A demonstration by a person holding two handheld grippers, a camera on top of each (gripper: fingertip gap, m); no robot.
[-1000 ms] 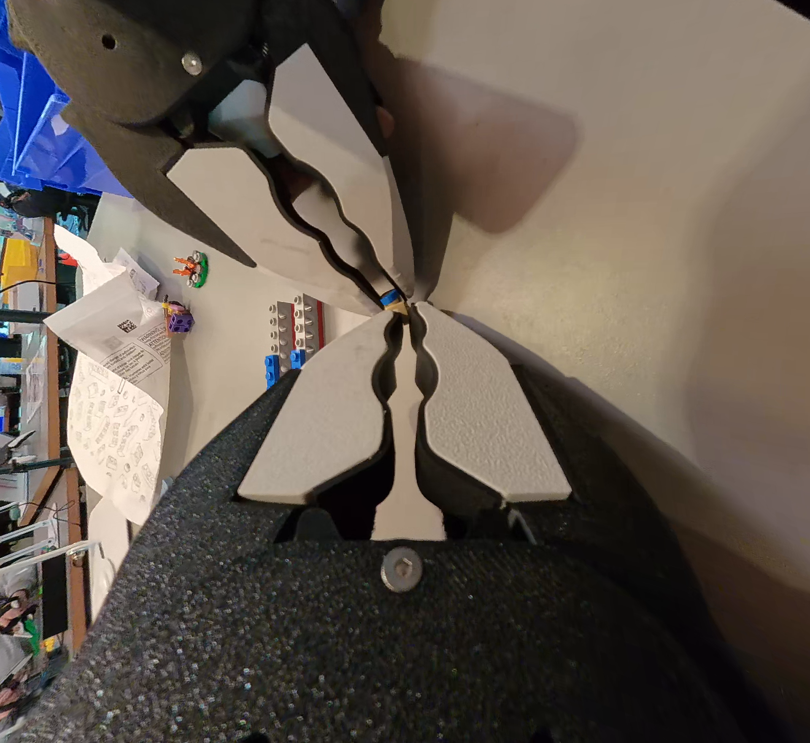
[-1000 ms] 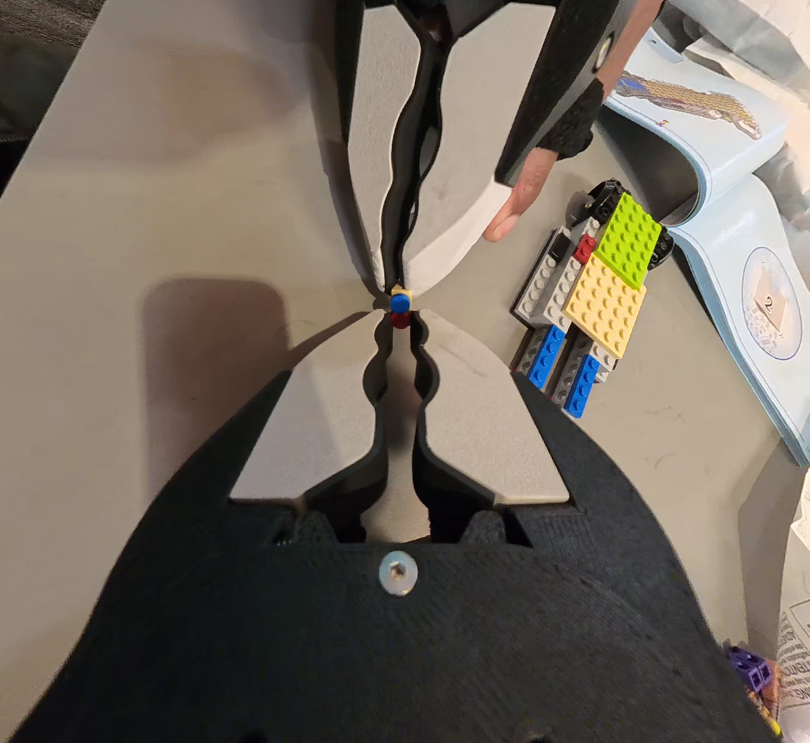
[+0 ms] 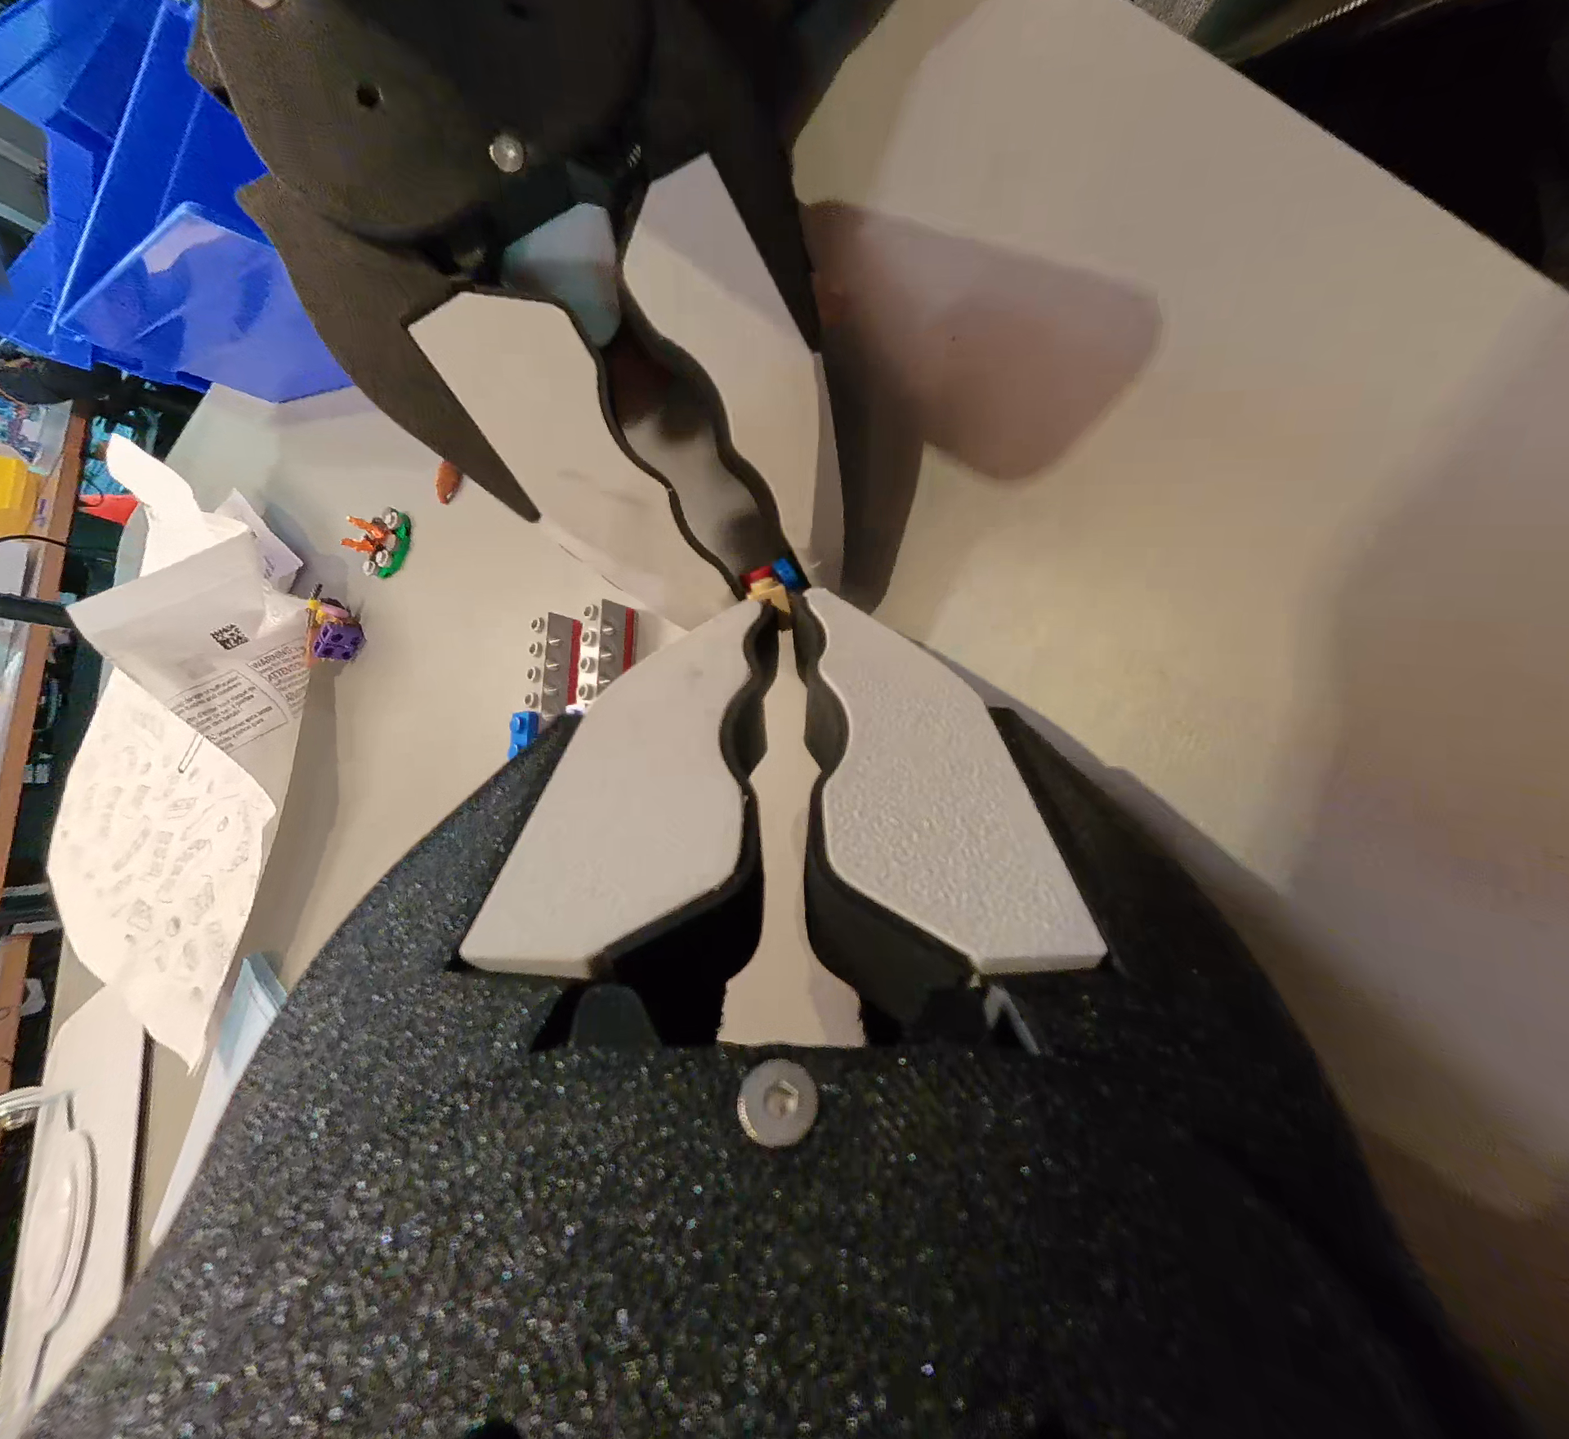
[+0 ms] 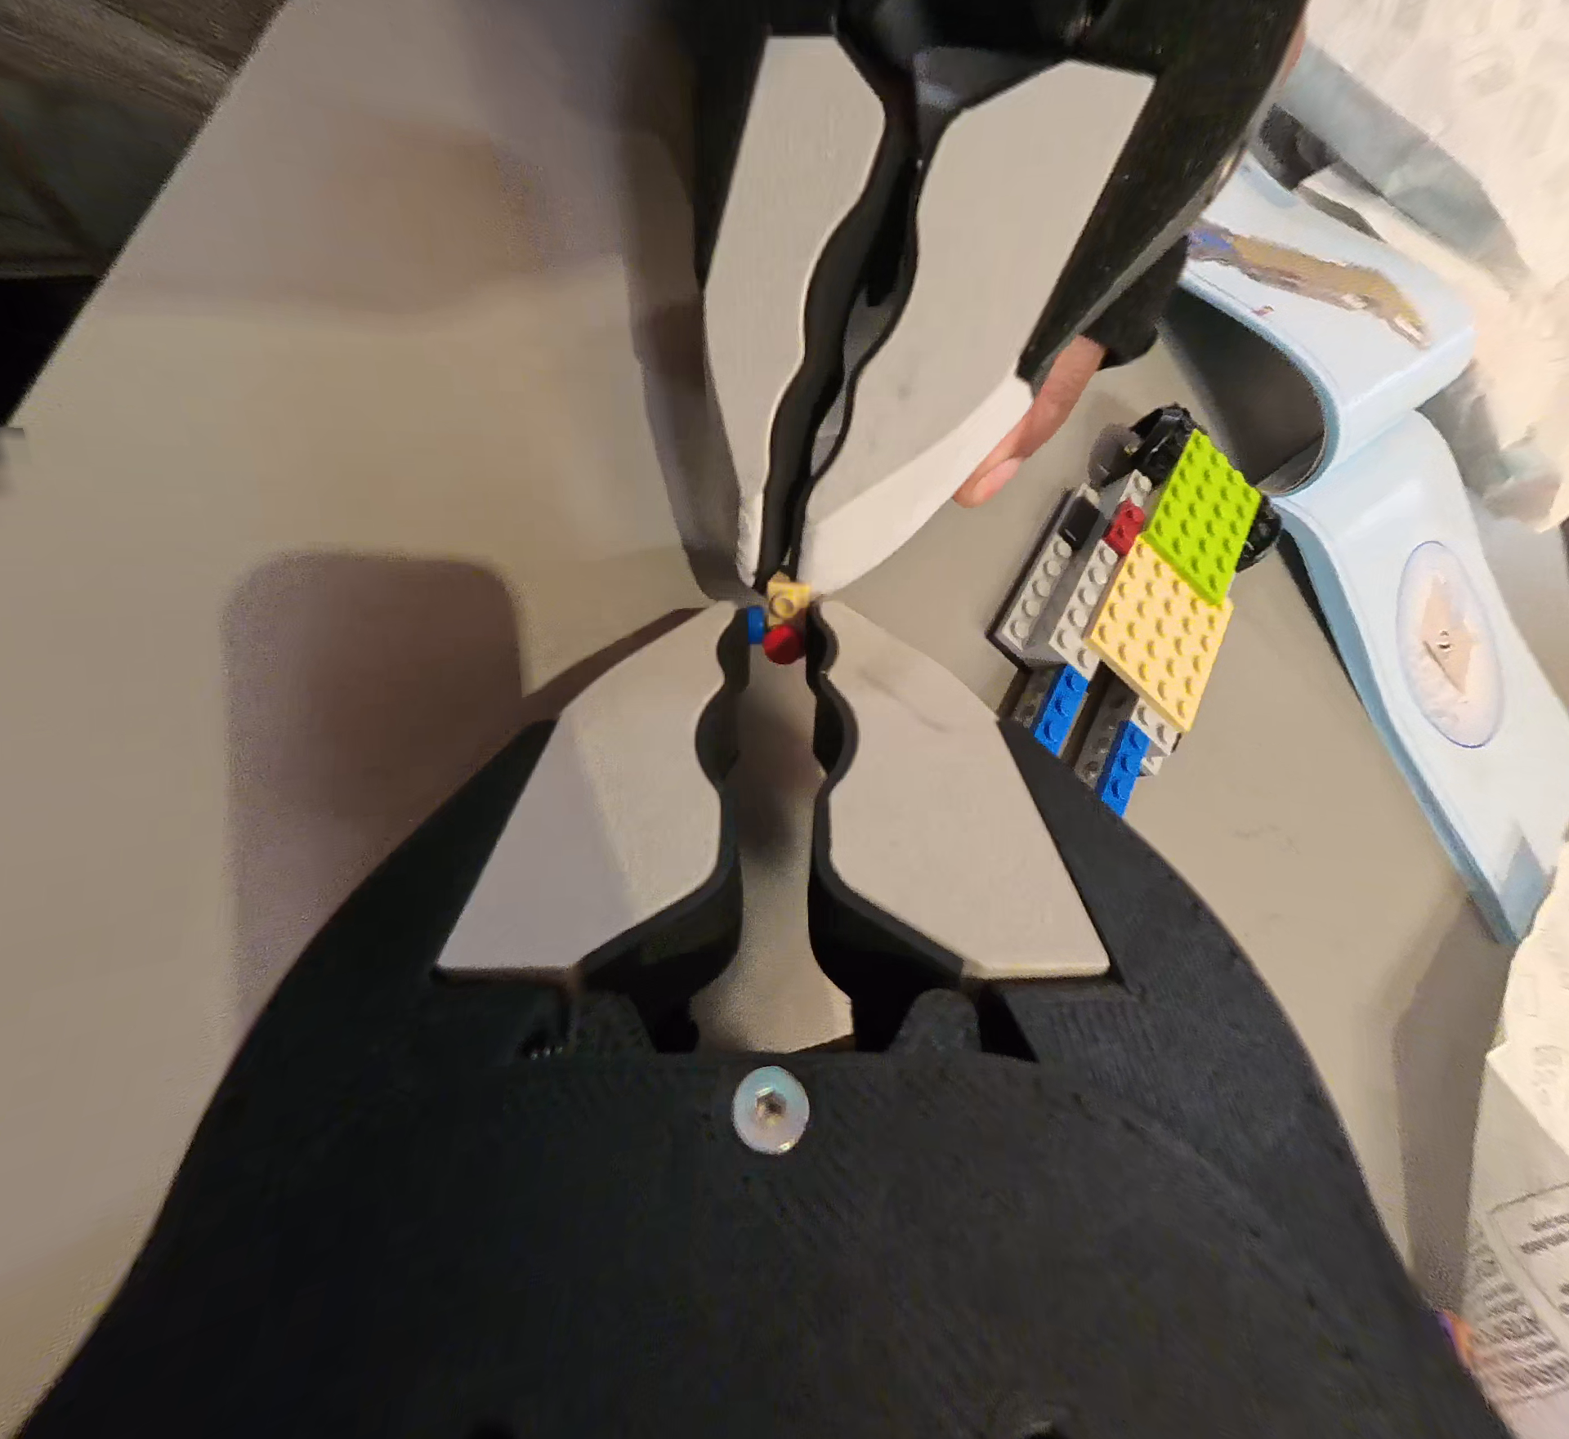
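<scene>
My left gripper (image 3: 779, 607) is shut on a small tan brick (image 3: 768, 592) at its very tips, a little above the beige table (image 3: 1189, 549). A red round stud (image 3: 754, 575) and a blue round stud (image 3: 791, 570) sit on that brick. My right gripper (image 4: 777, 630) meets the left tip to tip. Its jaws stand slightly apart around the red stud (image 4: 782, 643) and the blue stud (image 4: 754, 624), with the tan brick (image 4: 788, 598) just beyond them. The left gripper (image 4: 783, 579) comes down from the top of the right wrist view, and the right gripper (image 3: 773, 570) shows likewise in the left wrist view.
A brick build (image 4: 1061, 600) with a lime plate (image 4: 1206, 528) and a yellow plate (image 4: 1159, 643) lies right of the grippers, with an open booklet (image 4: 1392, 634) beyond it. A hand (image 4: 1019, 447) is near. Grey studded plates (image 3: 586, 660), a purple piece (image 3: 335, 638), a paper bag (image 3: 195, 634) and blue bins (image 3: 127, 210) lie on the left. Less than 4 cm separates the two grippers' tips.
The right jaws have widened around the red stud. The brick cluster has turned: the blue stud now sits at the side and the tan brick's stud faces the right camera. The left grip is unchanged.
</scene>
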